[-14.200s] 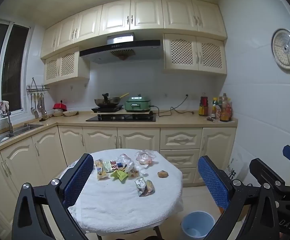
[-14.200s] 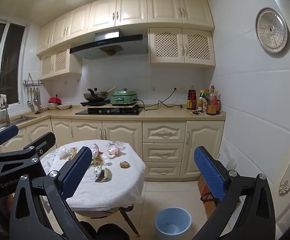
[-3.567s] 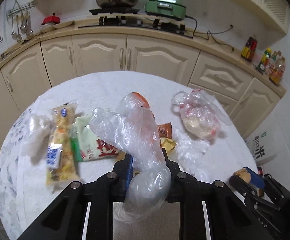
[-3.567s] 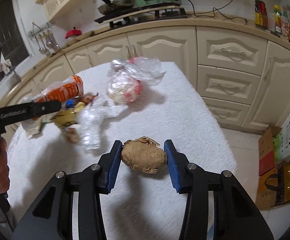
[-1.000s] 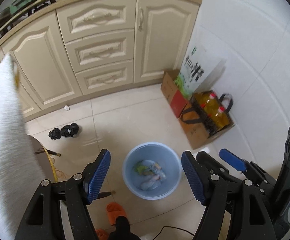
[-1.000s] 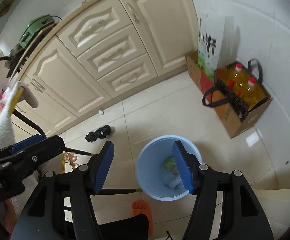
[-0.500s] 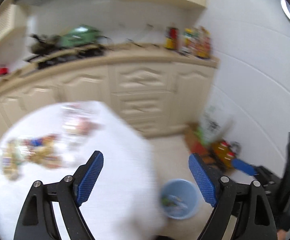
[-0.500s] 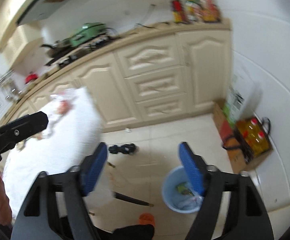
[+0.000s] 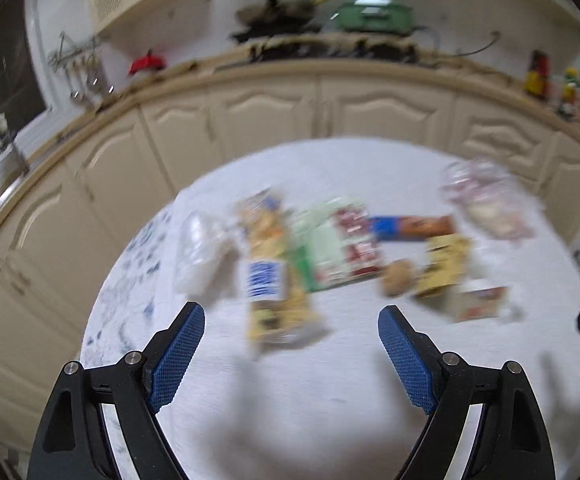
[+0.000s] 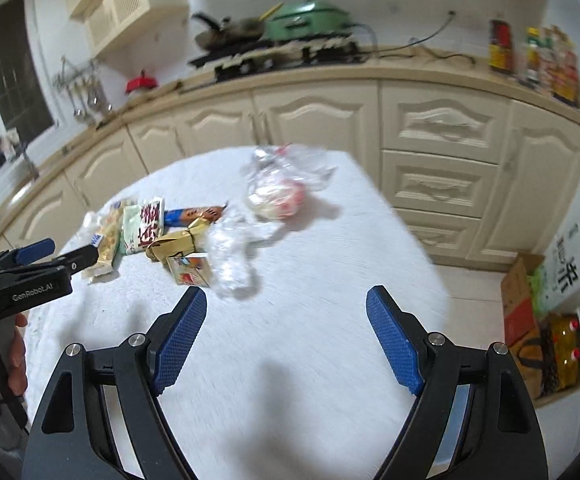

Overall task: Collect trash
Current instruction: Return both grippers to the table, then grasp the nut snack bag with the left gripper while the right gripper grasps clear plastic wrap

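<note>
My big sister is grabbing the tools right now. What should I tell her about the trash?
Left tool: open, empty, above the table.
Right tool: open, empty, above the table's near side.
On the table: yellow snack packet, green-and-red wrapper, gold wrapper, small carton, crumpled clear plastic, knotted bag with food.
Done: can't tell from these views; the bin is out of sight.
Left: pick up every piece and bin it.

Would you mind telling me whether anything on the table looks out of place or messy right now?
Yes: snack wrappers, a crumpled clear plastic bag and a knotted bag of leftovers lie scattered across the white tablecloth. Nothing looks spilled or broken.
</note>
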Demonstrator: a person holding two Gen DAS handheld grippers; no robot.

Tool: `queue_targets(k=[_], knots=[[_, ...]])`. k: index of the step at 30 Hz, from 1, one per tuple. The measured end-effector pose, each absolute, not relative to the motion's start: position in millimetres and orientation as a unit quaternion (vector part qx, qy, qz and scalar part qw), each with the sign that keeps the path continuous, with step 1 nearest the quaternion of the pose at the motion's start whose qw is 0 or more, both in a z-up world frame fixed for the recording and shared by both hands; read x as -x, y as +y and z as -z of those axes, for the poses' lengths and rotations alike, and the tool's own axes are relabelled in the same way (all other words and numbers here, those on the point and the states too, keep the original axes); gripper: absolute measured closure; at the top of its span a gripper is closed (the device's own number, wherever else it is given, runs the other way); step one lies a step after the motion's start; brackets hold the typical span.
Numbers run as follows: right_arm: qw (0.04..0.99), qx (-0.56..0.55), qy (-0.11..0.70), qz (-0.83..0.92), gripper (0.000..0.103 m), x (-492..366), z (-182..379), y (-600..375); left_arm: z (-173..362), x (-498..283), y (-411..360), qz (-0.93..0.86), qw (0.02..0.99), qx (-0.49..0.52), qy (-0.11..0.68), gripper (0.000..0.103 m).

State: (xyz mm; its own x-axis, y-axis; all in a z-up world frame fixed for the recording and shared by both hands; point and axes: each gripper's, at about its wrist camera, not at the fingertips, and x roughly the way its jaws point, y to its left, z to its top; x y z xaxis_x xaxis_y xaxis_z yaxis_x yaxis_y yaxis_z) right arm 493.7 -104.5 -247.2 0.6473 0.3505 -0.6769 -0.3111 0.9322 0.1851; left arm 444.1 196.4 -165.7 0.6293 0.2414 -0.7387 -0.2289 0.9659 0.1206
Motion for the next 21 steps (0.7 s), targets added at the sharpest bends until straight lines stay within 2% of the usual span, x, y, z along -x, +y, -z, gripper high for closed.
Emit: queue_targets(k=[7, 11, 14, 19, 20, 21], knots=[[0.901, 0.031, 0.401, -0.161, 0.019, -531.9, 266.8, -67.8, 189.1, -475.7, 219.8, -0.117, 0.886, 0.008, 0.450, 0.021], [0.896, 0.031, 0.410, -0.169, 0.019, -551.0, 267.8, -60.2, 192.5, -511.1, 233.9, -0.097, 0.883, 0.031, 0.459, 0.053], [0.890, 0.041, 0.417, -0.178, 0.019, -564.1, 270.7, -47.9, 188.4, -535.5, 236.6, -0.099, 0.885, 0.026, 0.454, 0.058], [0.869, 0.024, 0.445, -0.215, 0.019, -579.0, 282.7, -33.3, 186.1, -520.9, 240.0, -0.096, 0.891, 0.037, 0.442, 0.061], [0.866, 0.024, 0.448, -0.221, 0.021, -580.6, 284.7, -29.7, 184.9, -514.0, 235.5, -0.103, 0.893, 0.039, 0.437, 0.073], [0.865, 0.022, 0.446, -0.228, 0.026, -581.3, 285.5, -27.3, 183.3, -510.7, 236.9, -0.104, 0.892, 0.042, 0.437, 0.073]])
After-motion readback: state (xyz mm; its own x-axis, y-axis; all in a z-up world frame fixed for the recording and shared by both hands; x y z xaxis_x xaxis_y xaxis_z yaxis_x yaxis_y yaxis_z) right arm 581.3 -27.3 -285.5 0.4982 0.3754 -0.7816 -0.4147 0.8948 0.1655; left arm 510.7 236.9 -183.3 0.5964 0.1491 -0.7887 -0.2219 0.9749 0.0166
